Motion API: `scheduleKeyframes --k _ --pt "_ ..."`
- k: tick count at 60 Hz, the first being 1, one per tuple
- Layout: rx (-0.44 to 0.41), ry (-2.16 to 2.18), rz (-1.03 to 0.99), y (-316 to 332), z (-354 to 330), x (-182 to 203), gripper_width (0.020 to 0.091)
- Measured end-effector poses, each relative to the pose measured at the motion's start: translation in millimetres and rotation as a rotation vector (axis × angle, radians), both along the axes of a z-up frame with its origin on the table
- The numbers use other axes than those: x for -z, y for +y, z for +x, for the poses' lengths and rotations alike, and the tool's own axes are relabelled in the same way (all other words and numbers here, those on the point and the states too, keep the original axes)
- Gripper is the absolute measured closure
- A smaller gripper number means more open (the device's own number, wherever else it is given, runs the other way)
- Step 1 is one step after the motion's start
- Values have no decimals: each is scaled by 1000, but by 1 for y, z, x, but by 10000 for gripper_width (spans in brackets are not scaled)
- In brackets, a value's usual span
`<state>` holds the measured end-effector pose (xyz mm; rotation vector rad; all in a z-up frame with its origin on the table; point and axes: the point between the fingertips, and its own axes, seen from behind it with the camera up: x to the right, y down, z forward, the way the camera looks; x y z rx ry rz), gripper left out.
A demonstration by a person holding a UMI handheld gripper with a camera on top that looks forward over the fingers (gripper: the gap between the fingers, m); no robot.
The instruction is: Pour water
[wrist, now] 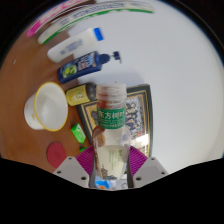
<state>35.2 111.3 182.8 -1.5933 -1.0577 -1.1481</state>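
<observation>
Gripping a green-labelled water bottle, fingers closed on it beside yellow cup.

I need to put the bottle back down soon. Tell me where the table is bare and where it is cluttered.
The gripper holds the water bottle between its fingers. Bare table stretches beyond the bottle, on the side away from the yellow cup. It is crowded on the cup's side: the cup, a blue bottle and a white bottle stand close together.
</observation>
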Motion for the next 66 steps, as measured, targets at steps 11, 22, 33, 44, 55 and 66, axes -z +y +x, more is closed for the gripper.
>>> scheduleKeyframes --k 11,22,33,44,55,66 --pt "74 633 -33 -9 -8 3 670" --pt "154 1117 -75 -3 -5 45 669" --pt "186 1310 -103 9 -2 92 665" --pt "198 1301 -113 8 1 127 660" --pt "187 1359 -59 5 4 125 588" --pt "253 1351 -85 -12 6 124 237"
